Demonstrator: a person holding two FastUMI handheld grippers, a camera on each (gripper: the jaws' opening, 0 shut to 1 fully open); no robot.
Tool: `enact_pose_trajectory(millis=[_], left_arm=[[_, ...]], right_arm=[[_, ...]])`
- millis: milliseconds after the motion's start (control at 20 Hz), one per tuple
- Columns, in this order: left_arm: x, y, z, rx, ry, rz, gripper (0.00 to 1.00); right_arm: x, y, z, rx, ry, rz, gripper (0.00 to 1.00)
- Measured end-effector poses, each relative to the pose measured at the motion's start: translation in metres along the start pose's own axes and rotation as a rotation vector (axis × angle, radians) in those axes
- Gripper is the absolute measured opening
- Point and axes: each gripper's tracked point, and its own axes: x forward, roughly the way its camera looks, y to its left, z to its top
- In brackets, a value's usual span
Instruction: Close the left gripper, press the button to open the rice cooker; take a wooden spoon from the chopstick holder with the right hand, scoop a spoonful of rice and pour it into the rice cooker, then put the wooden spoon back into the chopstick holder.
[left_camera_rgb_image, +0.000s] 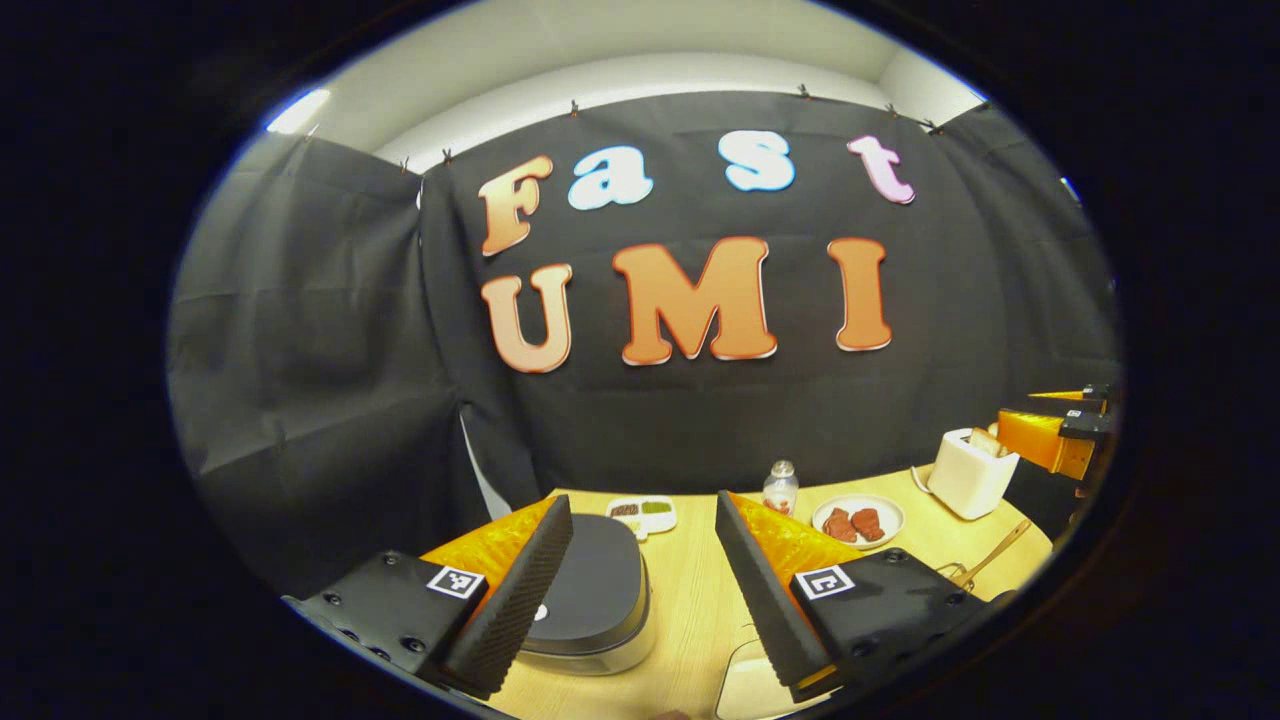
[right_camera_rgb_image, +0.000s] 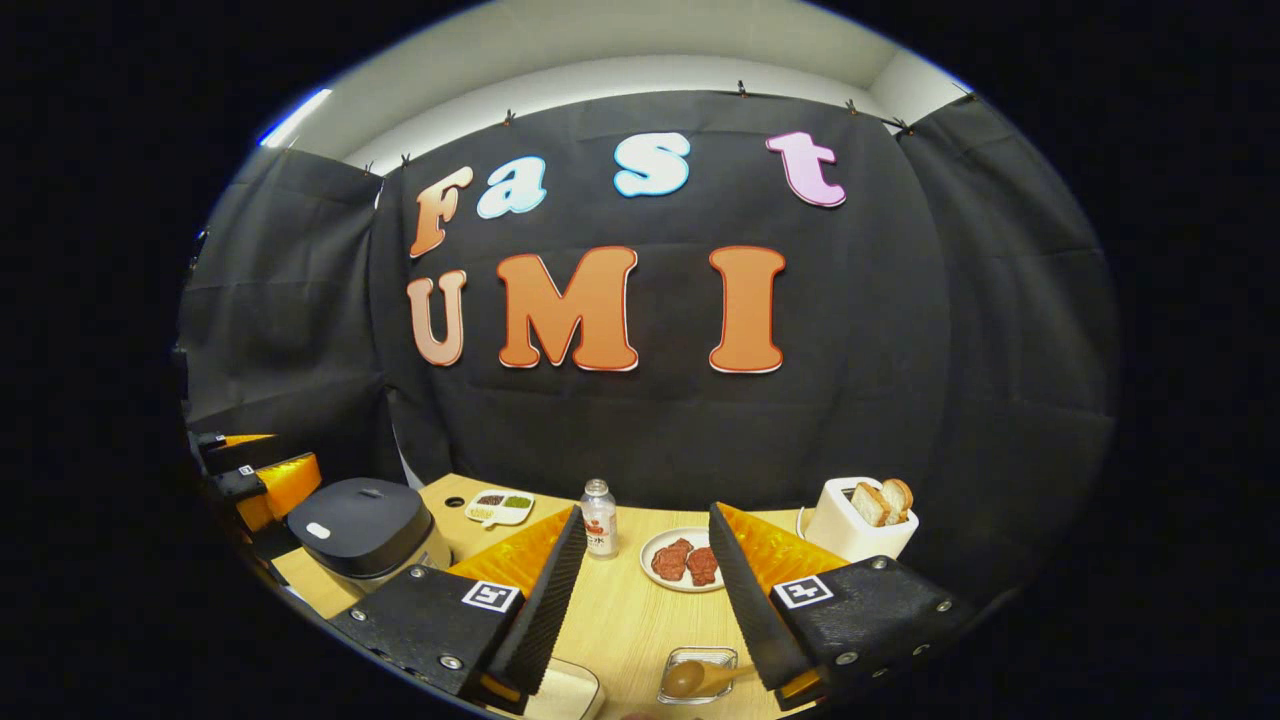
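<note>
Rice cooker sits lid-down at the near left of the desk, its button end facing near. The left gripper hovers with jaws wide, so pressing now could straddle or slip off the button. The right gripper is wide and empty; the wooden spoon lies bowl-left, handle running right.

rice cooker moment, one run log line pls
rice cooker: lid shut | left tongs: open, above table | right tongs: open, empty | wooden spoon: untouched

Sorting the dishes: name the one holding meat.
The round white plate beside the bottle; the small divided tray near the cooker holds dark and green bits.
</note>
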Motion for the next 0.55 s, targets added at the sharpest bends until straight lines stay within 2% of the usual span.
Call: enact_pose_trajectory(millis=[150,300,450,550], left_arm=[[-0.004,-0.019,0.026,-0.006,-0.073,-0.063,0.97],[-0.012,-0.032,0.037,-0.014,-0.108,-0.091,0.97],[-0.022,-0.042,0.052,0.009,-0.163,-0.109,0.98],[-0.026,-0.051,0.049,0.005,-0.162,-0.136,0.97]], right_arm=[[-0.008,0.001,0.029,0.011,-0.074,-0.002,0.82],[-0.014,0.002,0.026,-0.049,-0.095,-0.014,0.77],[-0.021,0.011,0.031,-0.024,-0.099,0.008,0.77],[-0.022,0.006,0.035,-0.010,-0.115,-0.013,0.78]])
